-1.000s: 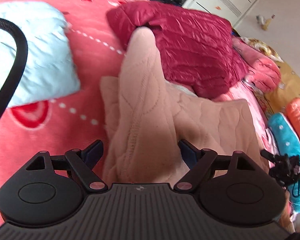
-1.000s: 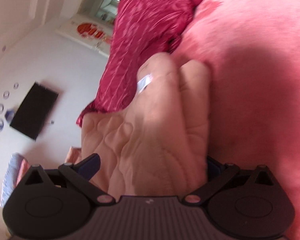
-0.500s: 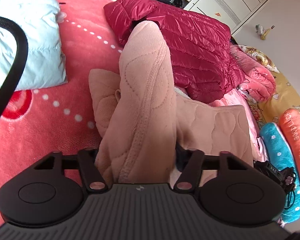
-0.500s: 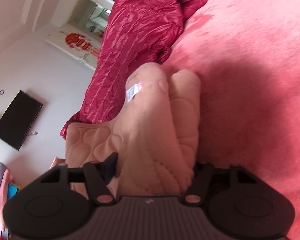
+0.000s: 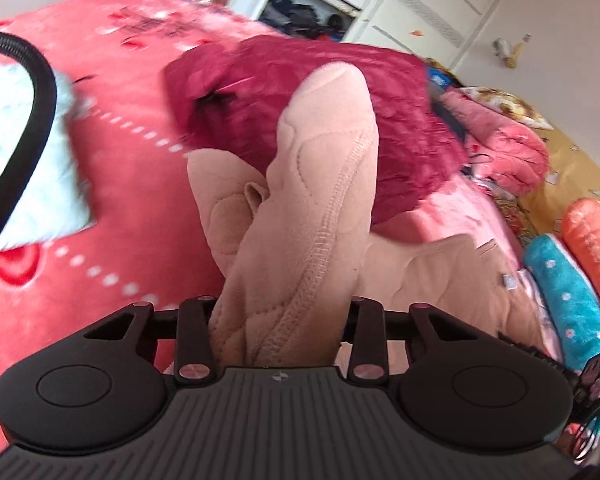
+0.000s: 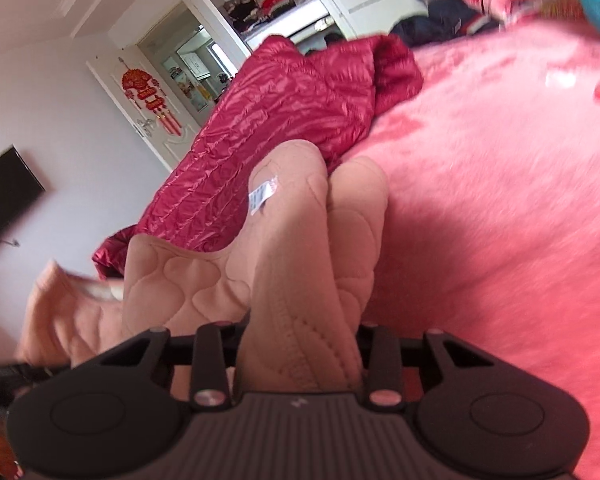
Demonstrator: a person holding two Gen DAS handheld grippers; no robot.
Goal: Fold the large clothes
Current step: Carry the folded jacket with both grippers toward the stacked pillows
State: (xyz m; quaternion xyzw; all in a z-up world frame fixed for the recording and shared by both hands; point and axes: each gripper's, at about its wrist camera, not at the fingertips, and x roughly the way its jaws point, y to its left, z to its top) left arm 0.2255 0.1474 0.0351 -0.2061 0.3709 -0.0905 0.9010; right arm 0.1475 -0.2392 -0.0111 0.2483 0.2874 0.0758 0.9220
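A peach quilted garment (image 5: 320,220) lies on the pink bed cover (image 5: 120,200). My left gripper (image 5: 280,320) is shut on a bunched edge of it, which stands up between the jaws. The rest of the garment (image 5: 440,280) trails to the right. In the right wrist view my right gripper (image 6: 296,344) is shut on another bunched edge of the same garment (image 6: 300,260), which carries a white care label (image 6: 263,194). The fingertips of both grippers are hidden by the cloth.
A dark red puffer jacket (image 5: 300,92) (image 6: 268,128) lies behind the garment. A light blue garment (image 5: 16,160) lies at the left. Pink bedding (image 5: 500,148) and blue and orange plush pillows (image 5: 572,280) lie at the right. A wardrobe and door stand behind.
Both grippers closed from open onto the peach garment's edges, then lifted and tilted up, raising the bunched cloth off the bed.
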